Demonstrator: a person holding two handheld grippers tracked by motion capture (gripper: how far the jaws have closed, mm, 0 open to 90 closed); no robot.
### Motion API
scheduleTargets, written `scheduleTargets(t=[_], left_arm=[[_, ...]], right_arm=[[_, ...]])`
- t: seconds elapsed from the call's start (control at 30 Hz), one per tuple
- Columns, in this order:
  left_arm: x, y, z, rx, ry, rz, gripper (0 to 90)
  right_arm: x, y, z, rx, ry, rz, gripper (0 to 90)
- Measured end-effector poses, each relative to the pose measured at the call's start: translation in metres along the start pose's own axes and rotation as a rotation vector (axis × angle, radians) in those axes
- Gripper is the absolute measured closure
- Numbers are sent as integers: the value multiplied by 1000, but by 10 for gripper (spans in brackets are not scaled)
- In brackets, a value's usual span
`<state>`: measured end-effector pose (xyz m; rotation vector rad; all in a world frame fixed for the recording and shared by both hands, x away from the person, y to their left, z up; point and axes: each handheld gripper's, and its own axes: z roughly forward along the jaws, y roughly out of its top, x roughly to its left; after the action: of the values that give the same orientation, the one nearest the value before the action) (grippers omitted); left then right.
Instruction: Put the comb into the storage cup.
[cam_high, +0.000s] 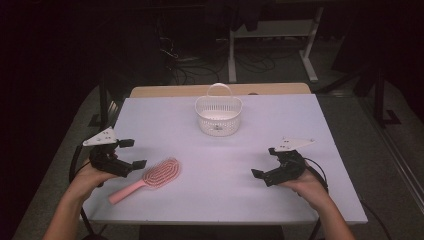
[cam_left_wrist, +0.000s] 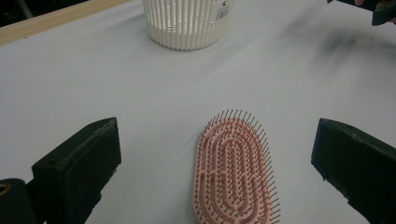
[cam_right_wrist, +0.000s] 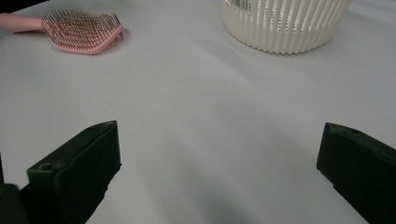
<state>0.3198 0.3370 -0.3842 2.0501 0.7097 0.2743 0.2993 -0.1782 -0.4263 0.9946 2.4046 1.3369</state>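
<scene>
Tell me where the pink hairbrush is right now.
In the high view the pink hairbrush lies flat on the table's near-left part, bristles up, just right of the open left tool and nearer than the white basket.

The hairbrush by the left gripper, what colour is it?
Pink. The hairbrush shows best in the left gripper view, lying bristles up on the table.

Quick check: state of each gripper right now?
Left gripper: open, holding nothing, beside the pink hairbrush.
Right gripper: open, holding nothing.
</scene>
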Motion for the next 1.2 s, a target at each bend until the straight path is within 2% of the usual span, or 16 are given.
scheduleTargets(t=[0.6, 1.2], left_arm=[[-3, 0, 5, 86, -6, 8, 0], [-7, -1, 9, 208, 1, 53, 0]], right_arm=[[0, 0, -1, -2, -1, -3, 0], [0, 0, -1, -4, -1, -4, 0]])
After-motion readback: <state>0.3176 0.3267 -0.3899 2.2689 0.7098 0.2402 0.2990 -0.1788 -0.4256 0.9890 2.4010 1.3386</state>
